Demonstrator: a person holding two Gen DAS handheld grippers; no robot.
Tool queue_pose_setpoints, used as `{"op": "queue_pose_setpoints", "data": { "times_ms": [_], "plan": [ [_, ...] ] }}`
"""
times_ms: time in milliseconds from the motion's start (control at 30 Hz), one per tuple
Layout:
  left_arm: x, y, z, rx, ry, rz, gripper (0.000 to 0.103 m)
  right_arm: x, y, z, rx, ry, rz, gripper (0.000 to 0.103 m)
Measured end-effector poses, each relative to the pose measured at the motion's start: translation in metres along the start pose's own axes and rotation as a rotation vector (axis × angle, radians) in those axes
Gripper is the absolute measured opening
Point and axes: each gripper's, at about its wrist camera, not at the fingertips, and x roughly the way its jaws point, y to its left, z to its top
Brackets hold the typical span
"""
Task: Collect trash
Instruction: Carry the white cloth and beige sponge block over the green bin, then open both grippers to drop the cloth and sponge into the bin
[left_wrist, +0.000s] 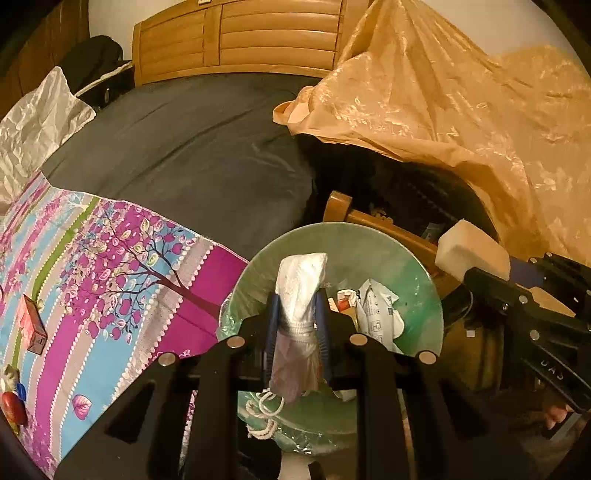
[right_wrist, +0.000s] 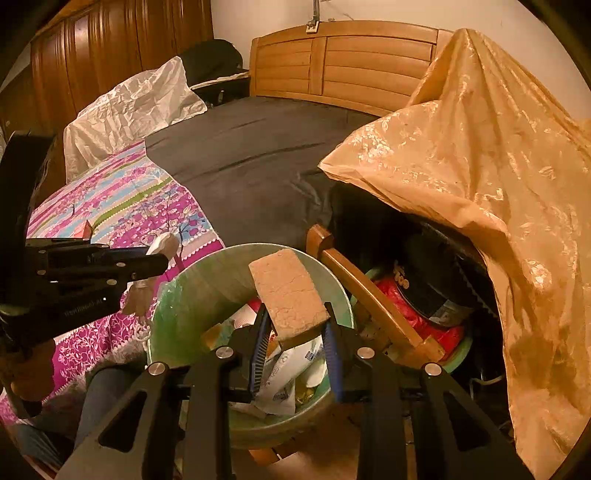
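A green-lined trash bin (left_wrist: 369, 236) (right_wrist: 173, 306) stands beside the bed with paper wrappers and packaging (left_wrist: 376, 310) inside. My left gripper (left_wrist: 298, 300) is shut on a crumpled white tissue wad (left_wrist: 301, 284) with strings hanging from it, held right over the bin's mouth. My right gripper (right_wrist: 295, 314) is shut on a pale foam sponge block (right_wrist: 288, 291), also above the bin. In the left wrist view the right gripper (left_wrist: 471, 275) comes in from the right with the sponge (left_wrist: 472, 254). In the right wrist view the left gripper (right_wrist: 159, 263) enters from the left with the tissue (right_wrist: 164, 243).
The bed carries a dark sheet (left_wrist: 192, 147) and a floral purple cloth (left_wrist: 110, 258) with a small red box (left_wrist: 33, 325) on it. A wooden rail (right_wrist: 369, 295) runs beside the bin. Golden fabric (right_wrist: 480, 166) drapes over clutter on the right. A white bag (right_wrist: 129, 107) lies at the back left.
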Motion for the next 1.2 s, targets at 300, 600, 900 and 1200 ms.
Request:
{"op": "queue_pose_setpoints", "data": {
  "times_ms": [300,600,900,1200],
  "plan": [
    [0.001,-0.003,0.004,0.012,-0.011,0.014,0.019,0.007,0.010,0.009,-0.023,-0.012,0.029,0.029],
    [0.005,-0.005,0.005,0.033,-0.011,0.019,0.019,0.012,0.015,0.016,-0.044,-0.024,0.044,0.029],
    [0.008,-0.011,0.003,0.067,-0.013,0.050,0.033,0.021,0.005,0.014,-0.029,-0.014,0.044,0.035],
    [0.001,0.007,-0.005,0.038,-0.016,0.086,0.033,0.017,0.014,0.016,-0.031,-0.039,0.059,0.035]
  ]
}}
